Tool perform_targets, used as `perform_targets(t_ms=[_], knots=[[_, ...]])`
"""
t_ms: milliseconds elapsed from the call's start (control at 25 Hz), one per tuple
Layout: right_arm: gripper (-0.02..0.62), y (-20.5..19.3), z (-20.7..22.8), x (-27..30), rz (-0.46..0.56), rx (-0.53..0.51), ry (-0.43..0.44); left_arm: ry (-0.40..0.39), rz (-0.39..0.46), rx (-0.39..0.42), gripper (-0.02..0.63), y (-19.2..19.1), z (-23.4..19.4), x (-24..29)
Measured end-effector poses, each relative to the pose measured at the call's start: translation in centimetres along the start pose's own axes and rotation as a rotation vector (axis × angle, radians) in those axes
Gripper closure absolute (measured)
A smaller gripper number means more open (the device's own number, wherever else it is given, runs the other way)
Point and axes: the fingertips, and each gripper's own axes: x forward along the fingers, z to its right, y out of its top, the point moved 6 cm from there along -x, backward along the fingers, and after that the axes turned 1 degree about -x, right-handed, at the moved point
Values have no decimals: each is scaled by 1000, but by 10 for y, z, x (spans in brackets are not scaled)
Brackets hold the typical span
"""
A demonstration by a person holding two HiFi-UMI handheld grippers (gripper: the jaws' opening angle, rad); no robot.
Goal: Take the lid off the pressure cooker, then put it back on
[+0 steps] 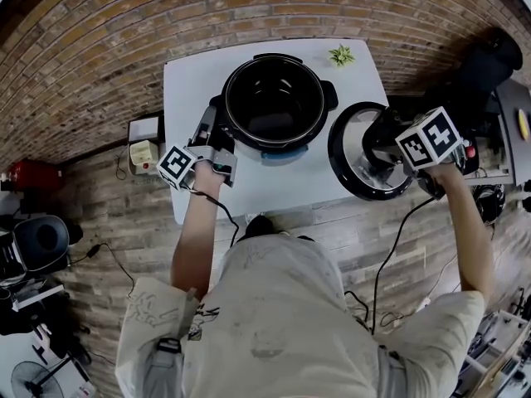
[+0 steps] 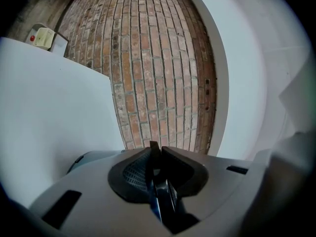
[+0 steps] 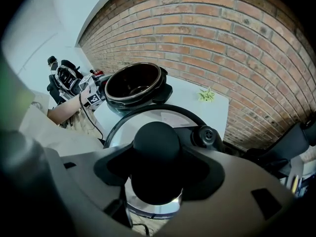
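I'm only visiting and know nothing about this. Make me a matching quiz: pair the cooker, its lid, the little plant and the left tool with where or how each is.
1. pressure cooker
2. lid
3. small green plant
4. left tool

A. at the table's far edge
B. clamped on the cooker's side handle
C. uncovered, mid-table
D. gripped by its knob in the right tool, at the table's right edge

Pairs: 1-C, 2-D, 3-A, 4-B
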Motion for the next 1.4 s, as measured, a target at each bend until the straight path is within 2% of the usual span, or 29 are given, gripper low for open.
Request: perform_targets(t_ms=[400, 560, 760, 1240, 1400], knots=[[302, -21, -1, 72, -35, 16, -30, 10, 1, 5, 528, 1, 0, -1], [302, -29, -1, 101, -34, 8, -65, 8, 2, 3, 528, 0, 0, -1], [302, -35, -1, 132, -18, 42, -66, 7, 4, -2, 528, 0, 0, -1], [302, -39, 3, 177, -2, 35, -117, 7, -5, 13, 528, 1, -1, -1], [302, -38, 4, 180, -7, 37, -92, -5, -6, -7, 528, 0, 0, -1]])
